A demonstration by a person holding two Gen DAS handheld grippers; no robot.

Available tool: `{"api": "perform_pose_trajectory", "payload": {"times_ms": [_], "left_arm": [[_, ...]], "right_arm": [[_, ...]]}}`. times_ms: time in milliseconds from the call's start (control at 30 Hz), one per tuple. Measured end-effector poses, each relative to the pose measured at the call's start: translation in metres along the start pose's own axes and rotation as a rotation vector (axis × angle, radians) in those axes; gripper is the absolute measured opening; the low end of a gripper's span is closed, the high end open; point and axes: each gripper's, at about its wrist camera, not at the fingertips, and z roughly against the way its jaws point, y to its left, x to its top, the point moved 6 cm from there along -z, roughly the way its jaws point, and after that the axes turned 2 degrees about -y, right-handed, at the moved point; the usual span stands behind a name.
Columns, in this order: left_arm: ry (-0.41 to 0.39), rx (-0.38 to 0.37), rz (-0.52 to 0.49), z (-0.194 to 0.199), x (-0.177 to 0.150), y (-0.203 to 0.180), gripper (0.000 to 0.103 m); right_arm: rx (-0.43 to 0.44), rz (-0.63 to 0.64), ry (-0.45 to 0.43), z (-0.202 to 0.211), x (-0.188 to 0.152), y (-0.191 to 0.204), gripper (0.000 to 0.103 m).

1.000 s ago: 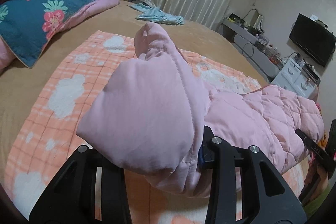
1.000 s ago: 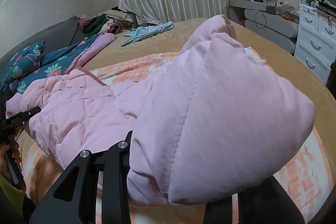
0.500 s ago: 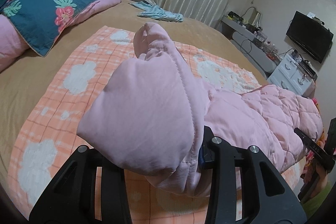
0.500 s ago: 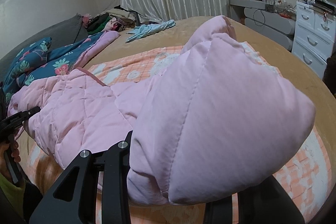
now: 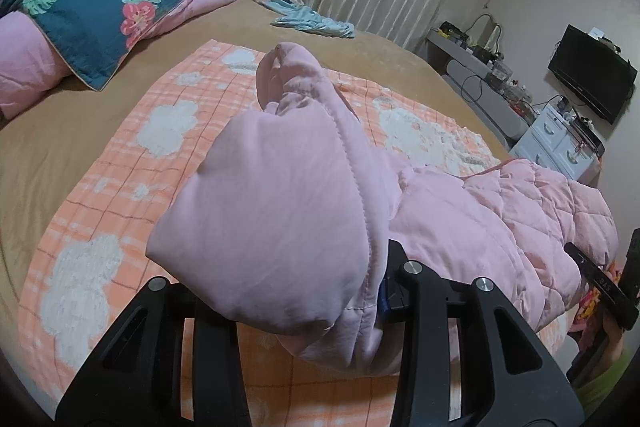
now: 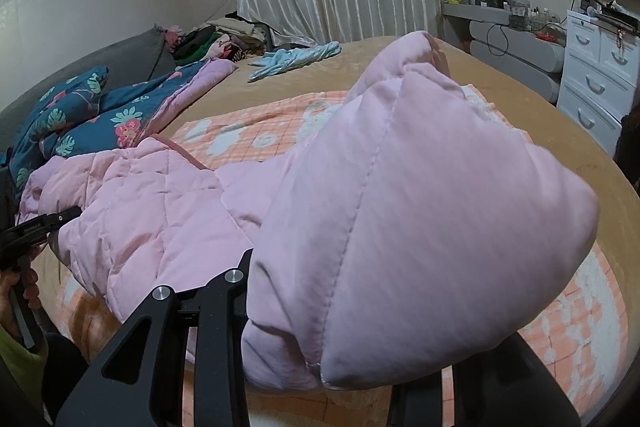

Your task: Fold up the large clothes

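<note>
A pink quilted jacket (image 5: 500, 211) hangs between my two grippers above an orange checked blanket (image 5: 132, 163) on the bed. My left gripper (image 5: 316, 311) is shut on one puffy end of the jacket (image 5: 276, 227), which hides the fingertips. My right gripper (image 6: 348, 331) is shut on the other end of the jacket (image 6: 420, 211). The quilted body (image 6: 148, 211) sags between them. Each gripper shows at the edge of the other's view, the right one (image 5: 600, 283) and the left one (image 6: 36, 227).
A blue floral quilt (image 5: 92, 7) lies at the left of the bed. A light blue garment (image 5: 312, 21) lies at the far side near the curtains. A clothes pile (image 6: 220, 41) sits by the wall. White drawers (image 6: 600, 67) and a shelf stand at the right.
Both grippers have lifted and drawn back slightly with the jacket; more of the orange blanket and floral quilt shows. Both grips are unchanged.
</note>
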Motion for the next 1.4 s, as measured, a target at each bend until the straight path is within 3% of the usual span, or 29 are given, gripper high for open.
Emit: {"api": "perform_pose_trajectory", "payload": {"times_ms": [467, 800, 1000, 1133, 1233, 1333, 1400], "left_arm": [[0.036, 0.012, -0.025, 0.002, -0.017, 0.008, 0.032], [0.093, 0.055, -0.005, -0.016, -0.036, 0.018, 0.042], [0.145, 0.064, 0.02, -0.031, -0.054, 0.029, 0.053], [0.158, 0.069, 0.03, -0.033, -0.059, 0.032, 0.057], [0.168, 0.064, 0.044, -0.031, -0.061, 0.034, 0.063], [0.177, 0.062, 0.055, -0.028, -0.062, 0.037, 0.07], [0.176, 0.083, 0.052, -0.025, -0.062, 0.039, 0.082]], "right_arm": [[0.009, -0.048, 0.008, 0.004, -0.015, -0.01, 0.032], [-0.013, -0.181, 0.094, -0.023, -0.037, -0.029, 0.037], [-0.013, -0.33, 0.177, -0.045, -0.066, -0.049, 0.049], [-0.001, -0.359, 0.185, -0.045, -0.071, -0.05, 0.056], [-0.018, -0.355, 0.189, -0.039, -0.074, -0.052, 0.067], [-0.028, -0.347, 0.191, -0.03, -0.078, -0.055, 0.075], [-0.038, -0.339, 0.192, -0.022, -0.082, -0.057, 0.079]]}}
